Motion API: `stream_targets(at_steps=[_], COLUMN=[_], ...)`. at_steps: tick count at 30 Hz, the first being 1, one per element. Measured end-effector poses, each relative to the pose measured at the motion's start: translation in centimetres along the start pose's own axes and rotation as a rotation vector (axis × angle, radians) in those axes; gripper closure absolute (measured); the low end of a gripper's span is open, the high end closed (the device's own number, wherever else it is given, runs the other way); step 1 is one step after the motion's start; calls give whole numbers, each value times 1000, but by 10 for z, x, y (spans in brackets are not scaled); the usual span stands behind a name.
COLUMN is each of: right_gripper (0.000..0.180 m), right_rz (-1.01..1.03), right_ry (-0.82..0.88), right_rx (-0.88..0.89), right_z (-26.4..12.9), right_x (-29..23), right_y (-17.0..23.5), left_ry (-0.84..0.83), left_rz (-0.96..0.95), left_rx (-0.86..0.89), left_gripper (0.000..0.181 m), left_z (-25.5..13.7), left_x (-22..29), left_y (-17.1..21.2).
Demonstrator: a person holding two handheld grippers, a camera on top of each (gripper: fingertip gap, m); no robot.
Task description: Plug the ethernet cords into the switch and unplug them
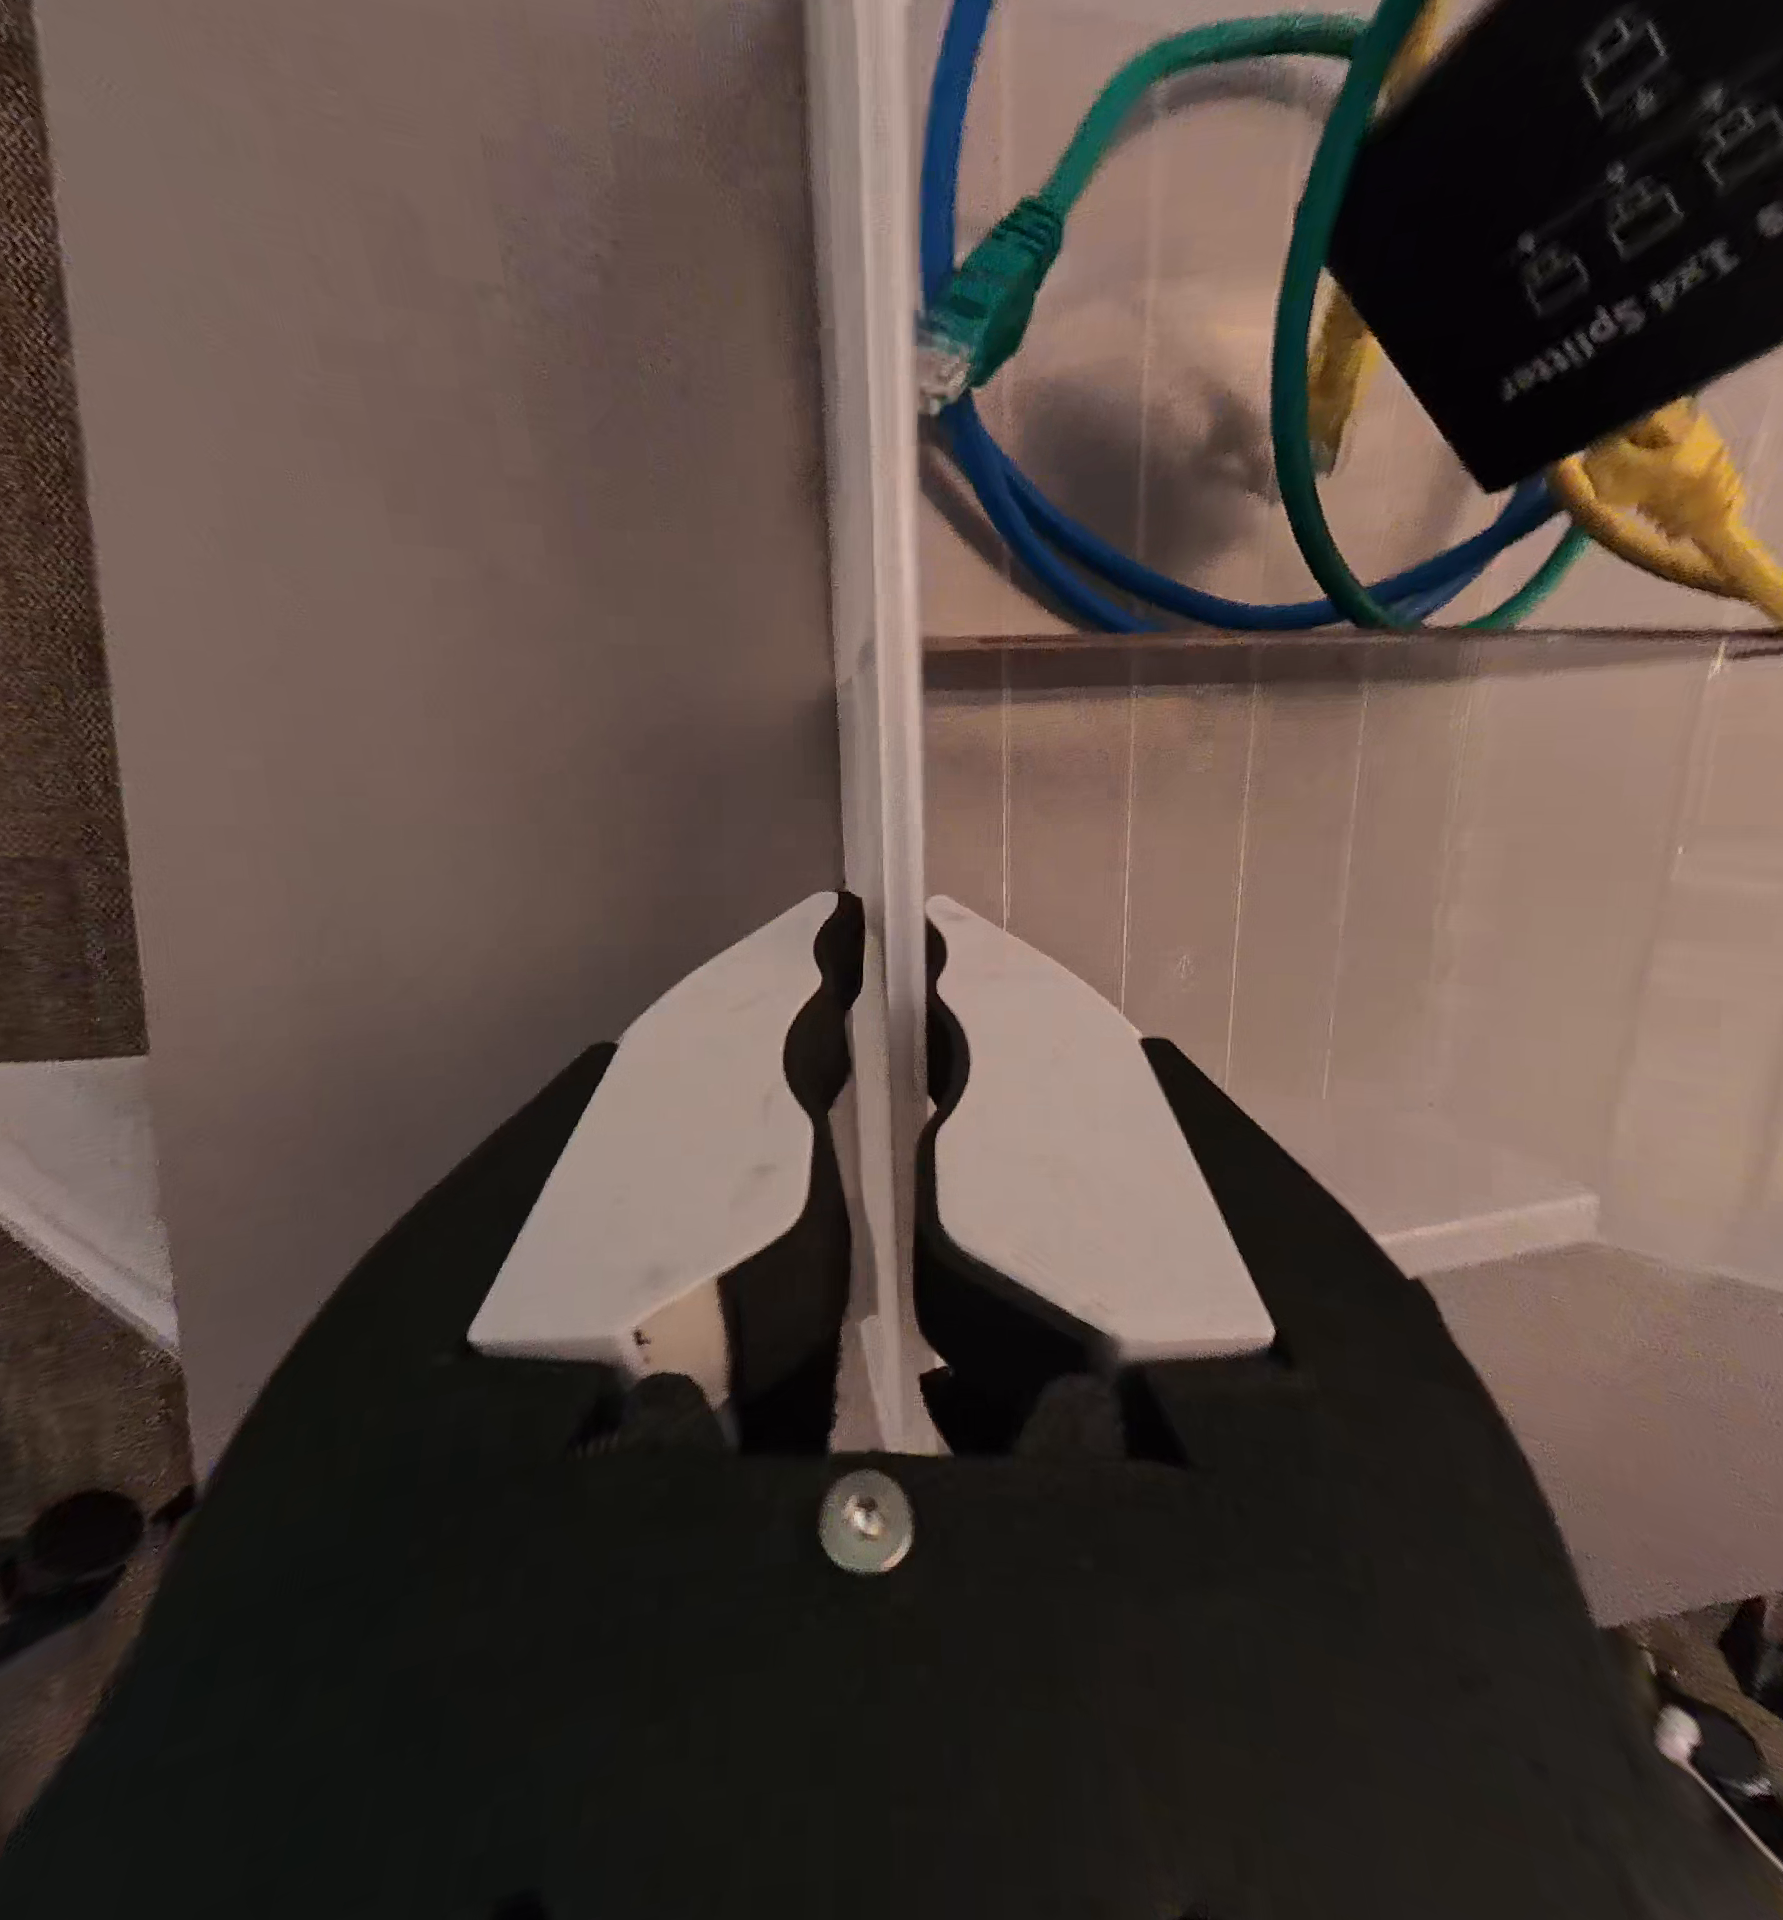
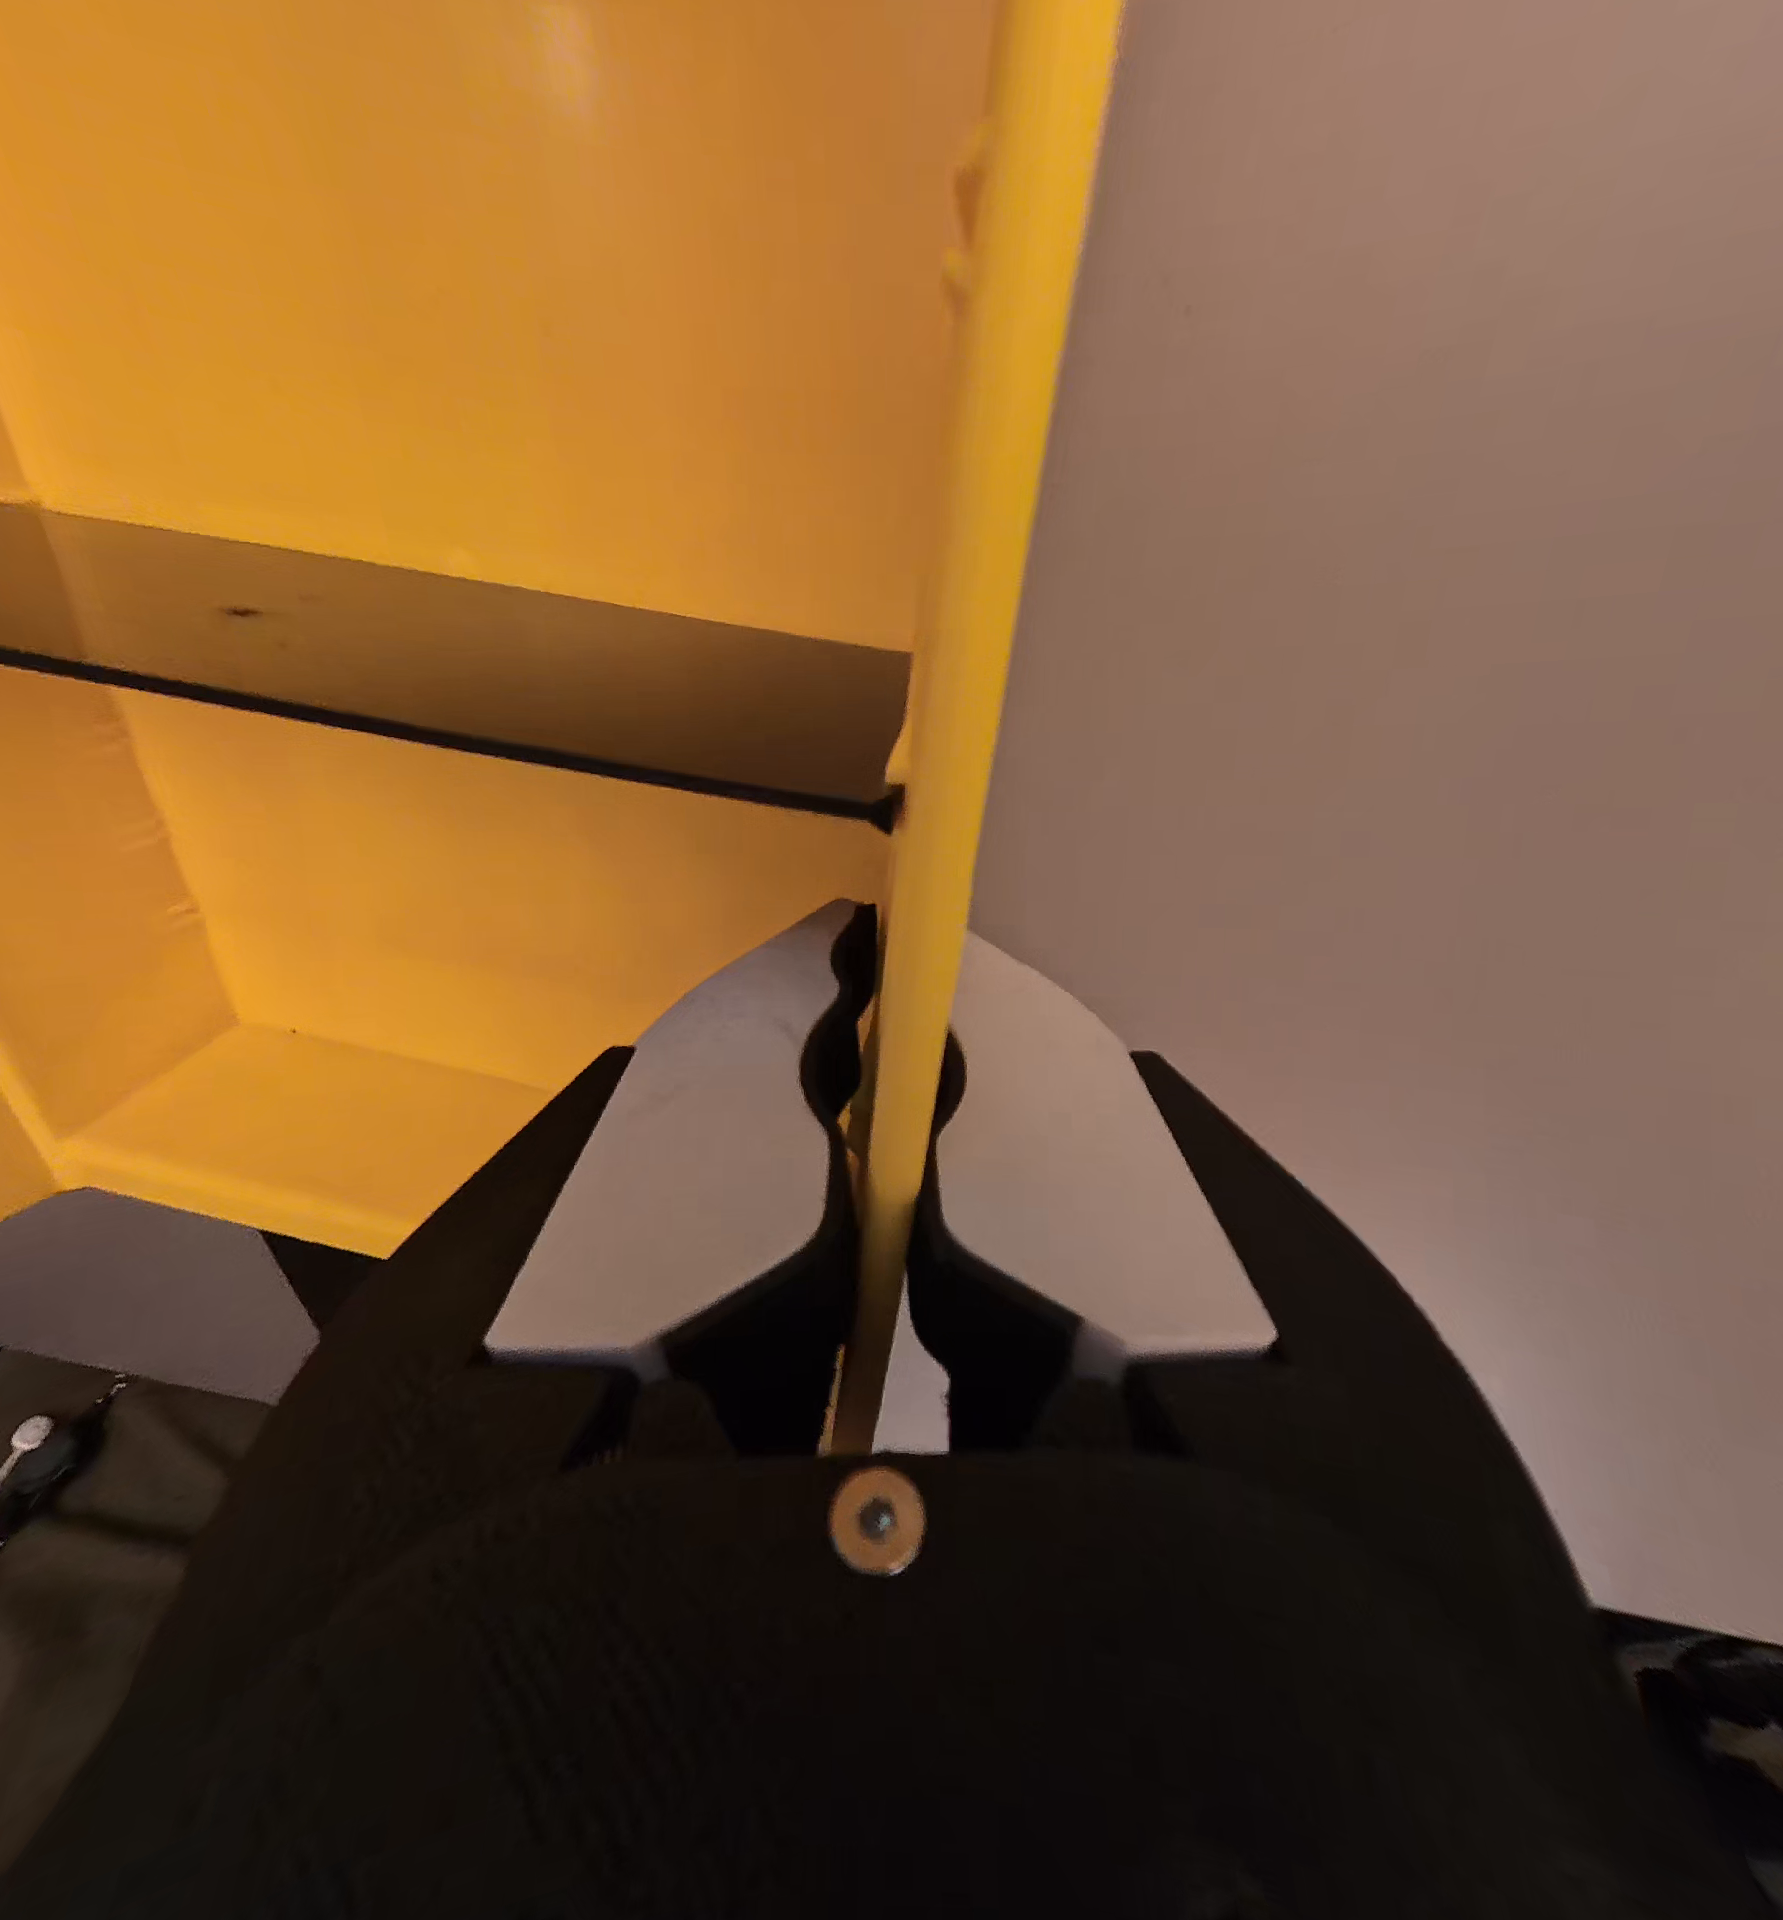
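In the left wrist view a black switch box (image 1: 1614, 208) sits at the upper right on a clear shelf (image 1: 1334, 642). Yellow cords (image 1: 1676, 499) gather at its lower end. A green cord's loose plug (image 1: 986, 301) hangs free, left of the switch. A blue cord (image 1: 1074, 561) loops on the shelf. My left gripper (image 1: 885, 914) is shut on the white upright edge (image 1: 871, 520) of the shelf unit, well below the cords. My right gripper (image 2: 913, 925) is shut on a yellow upright edge (image 2: 1022, 416). No cords or switch show in the right wrist view.
A pale wall (image 1: 451, 520) lies left of the white edge. In the right wrist view a yellow shelf unit (image 2: 451, 312) with a dark shelf (image 2: 399, 644) lies to the left, a plain wall (image 2: 1489, 727) to the right, and a white cable (image 2: 4, 1475) on the floor. Across from one pair of fingers to the other is roughly 85 cm.
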State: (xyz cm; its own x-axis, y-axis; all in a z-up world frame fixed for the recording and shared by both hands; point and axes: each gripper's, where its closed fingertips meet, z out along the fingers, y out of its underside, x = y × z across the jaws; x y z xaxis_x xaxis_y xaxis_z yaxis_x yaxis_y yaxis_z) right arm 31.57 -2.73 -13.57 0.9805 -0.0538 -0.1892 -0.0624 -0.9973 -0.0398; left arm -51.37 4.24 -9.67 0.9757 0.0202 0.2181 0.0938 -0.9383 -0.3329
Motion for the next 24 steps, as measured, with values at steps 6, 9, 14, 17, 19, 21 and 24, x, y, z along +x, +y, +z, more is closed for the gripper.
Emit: stream_targets(at_steps=[6,9,14,17,19,21,24], right_gripper=[175,175,175,175,174,175,175], right_rz=[11,60,114,137,137,152,155], right_ry=[15,13,20,15,28,27,17], right_rx=[-14,-5,-7,-3,-13,-16,-12], right_z=[0,-3,-7,-8,-8,-8,-9], right_x=[3,15,34,39,40,39,41], right_y=[-8,-4,9,12,11,10,10], left_ry=[7,-9,-1,-56,-47,-17,24], left_rz=[38,77,238,311,330,308,278], left_rx=[7,-5,-6,-40,-47,-36,-18], left_gripper=[172,173,173,173,173,173,173], left_z=[-3,-6,-7,-6,-3,-1,-2], left_x=[-6,-14,-17,-12,-5,-3,-7], left_y=[5,7,8,8,4,1,2])
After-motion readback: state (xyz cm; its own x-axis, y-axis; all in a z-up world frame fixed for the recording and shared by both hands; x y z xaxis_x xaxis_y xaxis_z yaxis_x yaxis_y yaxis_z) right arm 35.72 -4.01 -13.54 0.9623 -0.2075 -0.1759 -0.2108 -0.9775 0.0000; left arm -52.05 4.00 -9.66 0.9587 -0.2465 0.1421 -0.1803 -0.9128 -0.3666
